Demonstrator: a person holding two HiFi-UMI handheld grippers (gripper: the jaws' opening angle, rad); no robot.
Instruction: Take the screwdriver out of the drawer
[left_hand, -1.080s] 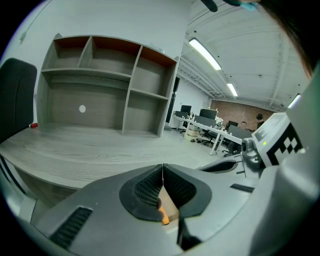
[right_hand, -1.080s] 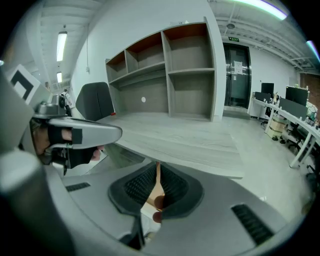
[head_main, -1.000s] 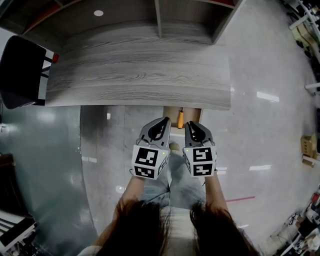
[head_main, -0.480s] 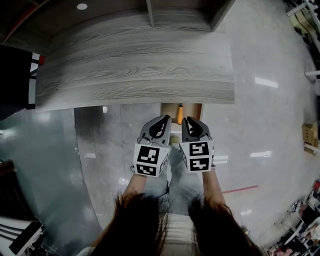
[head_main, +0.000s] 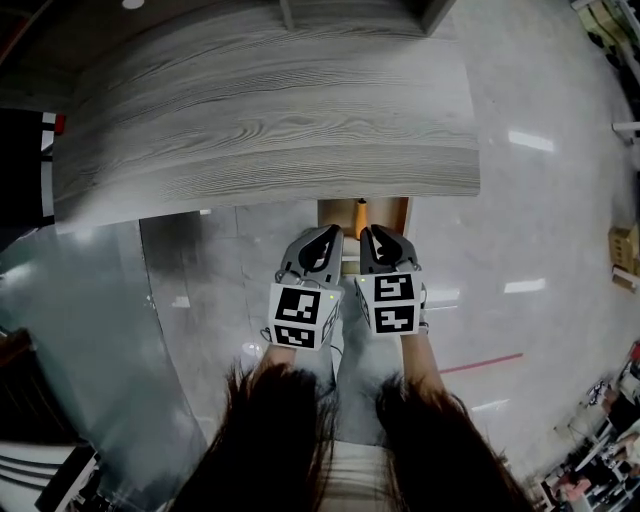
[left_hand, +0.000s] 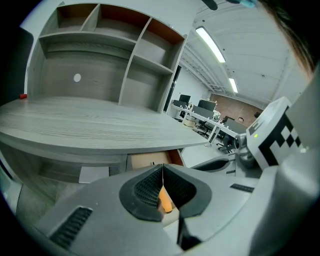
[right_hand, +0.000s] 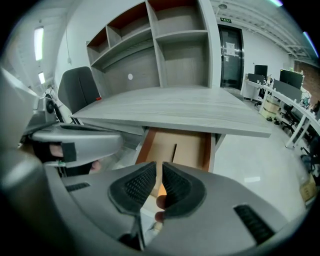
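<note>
Orange screwdriver (head_main: 361, 214) in drawer (head_main: 388, 215) — left gripper (head_main: 333, 233), right gripper (head_main: 367, 233) nearby

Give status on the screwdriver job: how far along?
Done: the drawer stands open under the desk. In hand: nothing. Both grippers hover just short of the drawer, the left gripper with jaws together and the right gripper with jaws slightly apart, neither on anything. Left: the orange-handled screwdriver lies in the drawer, so the grasp and lift-out are not yet done.
</note>
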